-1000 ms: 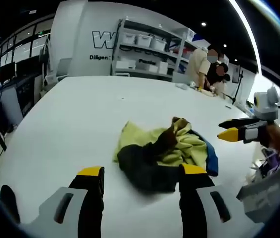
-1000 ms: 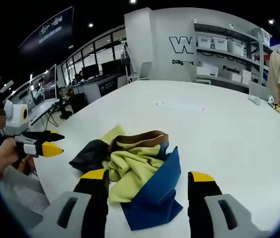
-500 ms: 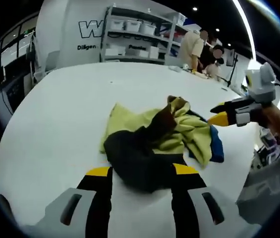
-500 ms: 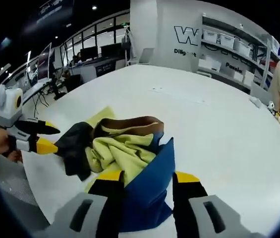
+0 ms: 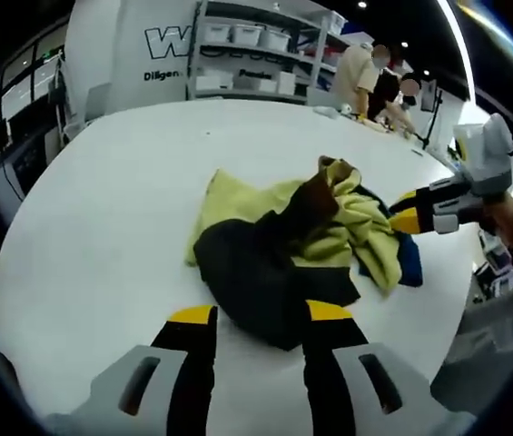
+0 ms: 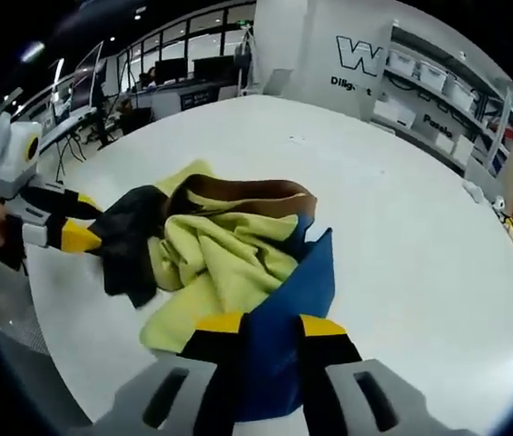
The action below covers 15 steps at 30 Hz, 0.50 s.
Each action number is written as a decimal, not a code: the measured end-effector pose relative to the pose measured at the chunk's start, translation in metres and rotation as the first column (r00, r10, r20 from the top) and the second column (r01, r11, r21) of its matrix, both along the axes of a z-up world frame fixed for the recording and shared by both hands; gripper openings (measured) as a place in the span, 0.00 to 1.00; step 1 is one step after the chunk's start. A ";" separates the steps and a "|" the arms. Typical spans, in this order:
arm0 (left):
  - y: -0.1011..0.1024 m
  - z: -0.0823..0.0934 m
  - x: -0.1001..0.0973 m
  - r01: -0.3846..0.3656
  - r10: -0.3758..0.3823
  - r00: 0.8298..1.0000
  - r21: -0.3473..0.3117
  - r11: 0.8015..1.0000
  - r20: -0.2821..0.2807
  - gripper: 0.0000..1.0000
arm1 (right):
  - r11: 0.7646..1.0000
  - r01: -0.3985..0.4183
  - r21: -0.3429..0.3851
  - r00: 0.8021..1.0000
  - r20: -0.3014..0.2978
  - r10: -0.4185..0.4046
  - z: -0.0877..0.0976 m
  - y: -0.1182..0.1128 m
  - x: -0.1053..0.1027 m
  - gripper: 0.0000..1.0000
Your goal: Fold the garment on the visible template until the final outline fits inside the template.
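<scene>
Big white table (image 5: 102, 191), shelves (image 5: 256, 54) and people (image 5: 374, 77) way at the back. No template outline visible on the surface, so can't tell where the target sits.

Garment (image 5: 283, 236) bunched in a heap near the table's close edge: yellow-green, black, brown trim, blue panel (image 6: 283, 318).

Left gripper (image 5: 258, 316): jaws apart, straddling the black flap's lower edge, not pinched yet. Right gripper (image 6: 263, 325): jaws nearly together around the blue panel, looks like gripping or just about to, hard to call.

Tips for this bit, just a guess: grab single layers only, pull the two ends apart and low over the table, spread flat before any folding, keep it all on the table.
</scene>
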<state>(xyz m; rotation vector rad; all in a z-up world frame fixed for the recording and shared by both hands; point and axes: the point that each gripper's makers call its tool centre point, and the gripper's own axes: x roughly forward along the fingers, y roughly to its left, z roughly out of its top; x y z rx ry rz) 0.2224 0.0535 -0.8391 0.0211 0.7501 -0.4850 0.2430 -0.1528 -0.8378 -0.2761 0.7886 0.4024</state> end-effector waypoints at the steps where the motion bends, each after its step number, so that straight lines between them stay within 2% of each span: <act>1: 0.000 0.000 0.000 0.002 -0.002 1.000 -0.003 1.000 -0.001 0.32 | 1.000 0.005 0.005 1.000 0.000 -0.005 0.000 -0.001 0.000 0.14; 5: 0.001 -0.003 -0.002 0.009 -0.009 1.000 0.011 1.000 -0.012 0.24 | 1.000 0.017 0.015 1.000 -0.011 -0.017 0.001 -0.002 0.000 0.08; 7: 0.001 -0.006 -0.004 0.021 -0.020 1.000 0.031 0.999 -0.020 0.21 | 1.000 0.019 -0.001 1.000 0.000 -0.019 0.002 -0.005 0.000 0.00; 10: 0.002 -0.009 -0.005 0.023 -0.022 0.999 0.035 0.999 -0.033 0.16 | 1.000 0.017 -0.025 1.000 0.011 -0.016 0.004 -0.009 0.001 0.00; 13: 0.001 -0.009 -0.006 0.041 -0.040 0.999 0.040 0.998 -0.028 0.08 | 1.000 0.020 -0.022 1.000 -0.003 -0.020 0.002 -0.010 0.000 0.00; 15: -0.001 -0.004 -0.005 0.056 -0.056 0.998 0.044 0.997 0.001 0.05 | 0.999 0.022 -0.023 1.000 0.003 -0.022 0.004 -0.012 0.001 0.00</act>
